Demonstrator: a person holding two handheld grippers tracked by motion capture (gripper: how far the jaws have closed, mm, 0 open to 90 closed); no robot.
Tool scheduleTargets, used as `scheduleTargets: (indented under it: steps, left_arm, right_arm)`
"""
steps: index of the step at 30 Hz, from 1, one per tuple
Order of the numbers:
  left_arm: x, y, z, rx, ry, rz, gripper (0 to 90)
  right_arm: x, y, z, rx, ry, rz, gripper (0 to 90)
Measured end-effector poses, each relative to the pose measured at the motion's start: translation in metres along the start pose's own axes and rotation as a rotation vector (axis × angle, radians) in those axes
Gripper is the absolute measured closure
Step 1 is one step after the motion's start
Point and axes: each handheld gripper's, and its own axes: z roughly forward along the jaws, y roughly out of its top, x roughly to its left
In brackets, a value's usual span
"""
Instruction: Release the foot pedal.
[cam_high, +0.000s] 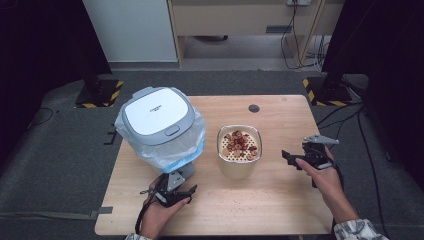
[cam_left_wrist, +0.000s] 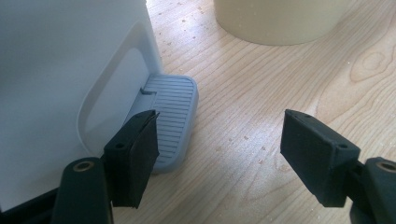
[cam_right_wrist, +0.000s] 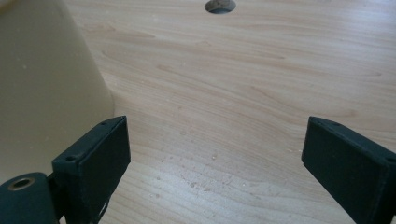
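Observation:
A small pedal bin (cam_high: 157, 122) with a white and grey lid and a clear bag liner stands at the table's left. Its grey ribbed pedal (cam_left_wrist: 173, 116) lies just ahead of my left gripper (cam_left_wrist: 219, 128), whose left jaw hangs over the pedal's near edge. That left gripper (cam_high: 171, 190) is open and holds nothing. A beige container (cam_high: 240, 150) holds reddish-brown scraps on a perforated insert at the table's middle. My right gripper (cam_high: 291, 159) stands open to its right, pointing at it. The container's wall (cam_right_wrist: 42, 93) lies beside the left jaw of the right gripper (cam_right_wrist: 215, 135).
The wooden table (cam_high: 270, 200) has a round cable hole (cam_high: 254, 108) at the back. Small crumbs dot the wood near the container. Yellow-black striped stand bases (cam_high: 320, 90) sit on the floor behind the table.

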Motion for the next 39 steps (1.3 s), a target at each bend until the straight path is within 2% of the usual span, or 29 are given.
scheduleTargets:
  steps: [14, 18, 22, 24, 29, 34, 36, 38, 39]
  left_arm:
    - [-0.001, -0.001, 0.003, 0.016, -0.007, 0.008, 25.0]
    - [-0.002, -0.001, 0.004, 0.016, -0.013, 0.008, 24.6]
    - [-0.001, -0.002, 0.004, 0.016, -0.014, 0.004, 24.4]
    - [-0.001, -0.002, 0.005, 0.017, -0.015, 0.005, 24.2]
    - [-0.001, -0.002, 0.005, 0.017, -0.017, 0.007, 24.0]
    - [-0.002, -0.001, 0.005, 0.015, -0.019, 0.007, 23.9]
    - [-0.002, -0.002, 0.005, 0.017, -0.019, 0.010, 23.9]
    - [-0.002, -0.001, 0.005, 0.018, -0.019, 0.012, 23.9]
    - [-0.002, -0.001, 0.005, 0.016, -0.021, 0.010, 23.9]
  right_arm:
    - [0.004, -0.011, 0.018, 0.062, -0.007, -0.010, 8.0]
    - [0.004, -0.010, 0.028, 0.084, -0.037, -0.006, 8.0]
    - [0.002, -0.008, 0.040, 0.094, -0.056, 0.014, 8.3]
    - [0.002, -0.009, 0.048, 0.101, -0.081, 0.041, 8.3]
    - [0.003, -0.014, 0.061, 0.133, -0.111, 0.054, 7.4]
    - [0.011, -0.017, 0.070, 0.166, -0.102, 0.039, 5.9]
    - [0.016, -0.019, 0.073, 0.173, -0.130, 0.014, 4.2]
    - [0.019, -0.020, 0.074, 0.169, -0.131, -0.001, 3.4]
    - [0.022, -0.024, 0.074, 0.135, -0.136, 0.004, 2.4]
